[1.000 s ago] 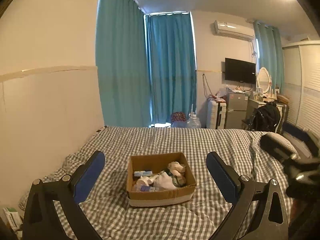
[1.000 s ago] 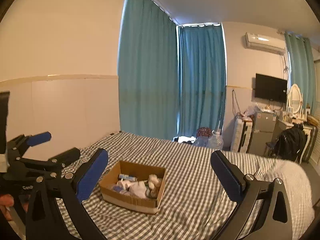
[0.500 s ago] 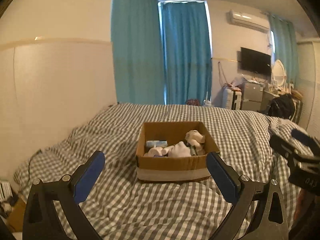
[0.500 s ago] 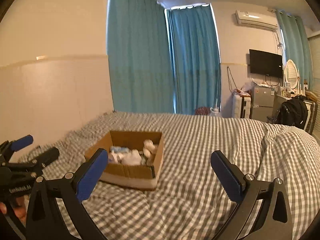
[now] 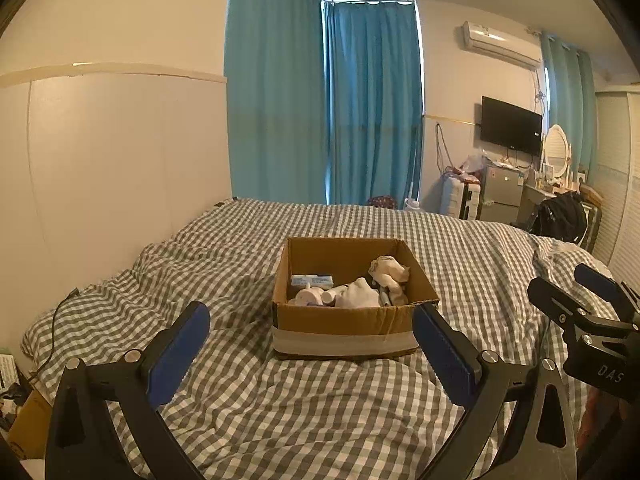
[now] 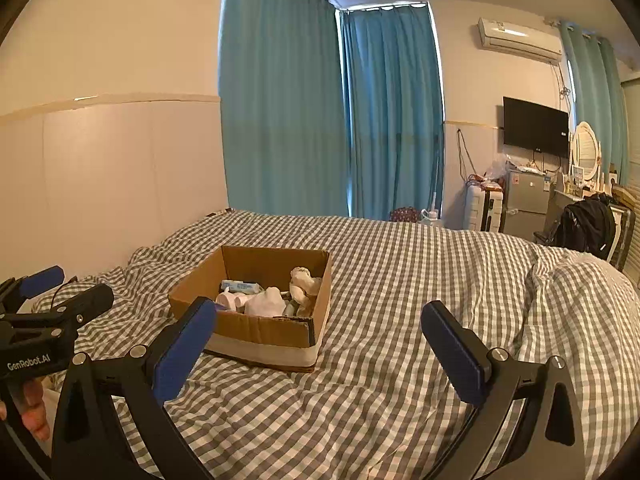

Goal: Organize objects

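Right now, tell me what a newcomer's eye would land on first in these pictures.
The open cardboard box sits alone mid-bed on the grey checked bedspread, filled with a jumble of pale items and a blue-and-white packet. Behind it, tall teal curtains dominate the far wall. In the foreground, the left gripper and right gripper both hang open and empty before the box.

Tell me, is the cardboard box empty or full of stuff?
Partly full: the cardboard box is open on top, with white bundles showing inside.
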A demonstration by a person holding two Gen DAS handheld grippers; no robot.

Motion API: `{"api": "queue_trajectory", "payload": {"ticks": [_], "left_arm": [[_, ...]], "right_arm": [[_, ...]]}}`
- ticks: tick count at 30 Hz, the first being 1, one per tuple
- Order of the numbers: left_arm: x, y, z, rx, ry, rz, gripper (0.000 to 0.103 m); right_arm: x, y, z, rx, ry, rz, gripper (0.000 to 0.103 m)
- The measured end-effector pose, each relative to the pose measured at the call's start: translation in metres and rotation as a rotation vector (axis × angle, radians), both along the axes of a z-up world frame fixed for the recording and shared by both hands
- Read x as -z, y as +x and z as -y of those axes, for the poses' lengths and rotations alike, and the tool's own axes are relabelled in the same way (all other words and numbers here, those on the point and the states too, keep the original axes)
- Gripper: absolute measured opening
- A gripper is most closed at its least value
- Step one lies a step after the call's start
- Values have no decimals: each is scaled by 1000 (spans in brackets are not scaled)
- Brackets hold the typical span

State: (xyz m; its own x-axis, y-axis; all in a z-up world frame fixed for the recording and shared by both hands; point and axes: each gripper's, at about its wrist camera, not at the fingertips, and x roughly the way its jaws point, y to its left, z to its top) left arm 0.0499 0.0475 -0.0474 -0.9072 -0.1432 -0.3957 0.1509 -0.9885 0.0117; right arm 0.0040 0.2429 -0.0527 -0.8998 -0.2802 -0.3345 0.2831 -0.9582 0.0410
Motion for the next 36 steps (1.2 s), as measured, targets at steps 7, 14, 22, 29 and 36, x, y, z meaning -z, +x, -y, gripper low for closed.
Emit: {"api": "queue_trajectory", "payload": {"ticks": [7,14,22,29,36], "left_arm": [[1,0,0,10,11,8,103],[-1,-2,-1,15,-7,9,103],[0,-3,0,11,-12,13,103],[5,-2,3,4,1,23,103],[6,0,1,8,-18,21,103]], "right_arm": [[0,3,3,-3,14,-14,103],[-1,1,0,-1,3,-11,103],[0,1,2,-3,3,-12,103],[2,0,4,-5,3,-6,103],[3,0,4,-8,-5,-1,103]]}}
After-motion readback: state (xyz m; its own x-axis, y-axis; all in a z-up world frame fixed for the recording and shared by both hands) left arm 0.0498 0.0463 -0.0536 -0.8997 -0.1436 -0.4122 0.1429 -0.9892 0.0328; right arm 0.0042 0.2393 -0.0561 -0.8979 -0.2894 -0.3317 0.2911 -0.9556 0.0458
